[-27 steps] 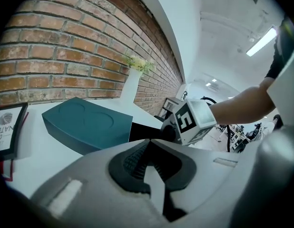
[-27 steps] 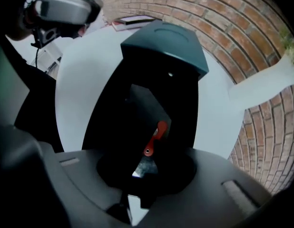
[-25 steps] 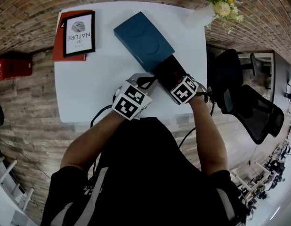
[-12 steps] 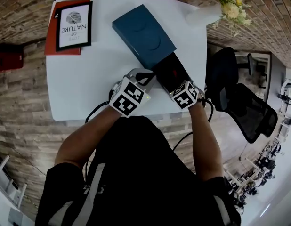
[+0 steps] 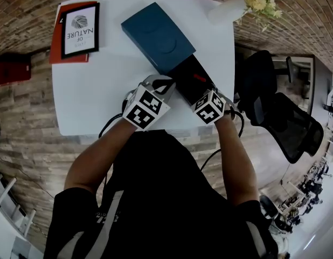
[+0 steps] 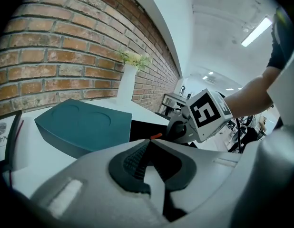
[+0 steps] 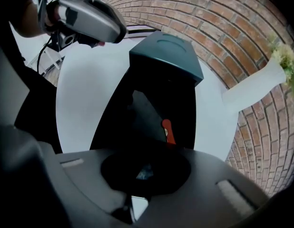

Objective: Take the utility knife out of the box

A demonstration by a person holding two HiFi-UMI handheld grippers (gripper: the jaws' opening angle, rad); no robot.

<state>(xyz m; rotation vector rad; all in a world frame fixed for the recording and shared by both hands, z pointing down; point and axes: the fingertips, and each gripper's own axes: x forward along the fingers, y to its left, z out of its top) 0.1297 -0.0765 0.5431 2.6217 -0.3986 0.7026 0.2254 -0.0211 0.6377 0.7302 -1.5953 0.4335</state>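
Right tool (image 7: 148,161) has just closed, jaws together over the near end of the utility knife (image 7: 167,130), which lies in the black tray (image 7: 137,113) slid from the box (image 7: 166,56). I fear it pinched nothing, or only an edge that will slip. Left tool (image 6: 148,144), shut, sits beside the tray.

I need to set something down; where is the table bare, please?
Bare: the tabletop between book, teal box and front edge. Crowded: front right, where left gripper and right gripper, jaws just closed, sit at the black tray.

Utility knife (image 7: 168,131) — mostly hidden, only a red bit shows
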